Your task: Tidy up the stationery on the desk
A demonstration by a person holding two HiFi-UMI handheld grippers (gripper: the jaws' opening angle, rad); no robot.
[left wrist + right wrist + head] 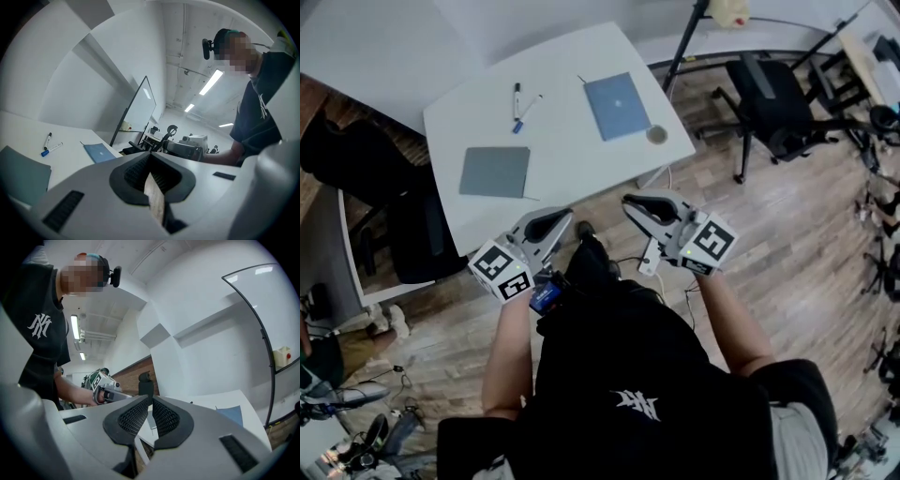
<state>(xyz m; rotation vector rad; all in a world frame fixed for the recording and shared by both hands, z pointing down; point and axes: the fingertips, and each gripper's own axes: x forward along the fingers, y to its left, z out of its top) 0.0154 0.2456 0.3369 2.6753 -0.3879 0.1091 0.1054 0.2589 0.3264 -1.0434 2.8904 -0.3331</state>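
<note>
In the head view a white desk (562, 187) carries a grey notebook (494, 172), a blue notebook (617, 105), two markers (517, 98) lying close together, and a small round object (656, 134) near the right edge. Both grippers hang in front of the desk's near edge, over the wooden floor. My left gripper (564, 216) is shut with nothing in it, as the left gripper view (150, 158) confirms. My right gripper (629, 201) is shut too, its pads (133, 418) bare. The left gripper view also shows the grey notebook (23, 176), blue notebook (99, 152) and markers (50, 150).
A black office chair (769, 94) and a black stand (684, 42) are to the right of the desk. Another dark chair (356, 155) is at its left. Cables (670, 272) lie on the wooden floor near the person's feet.
</note>
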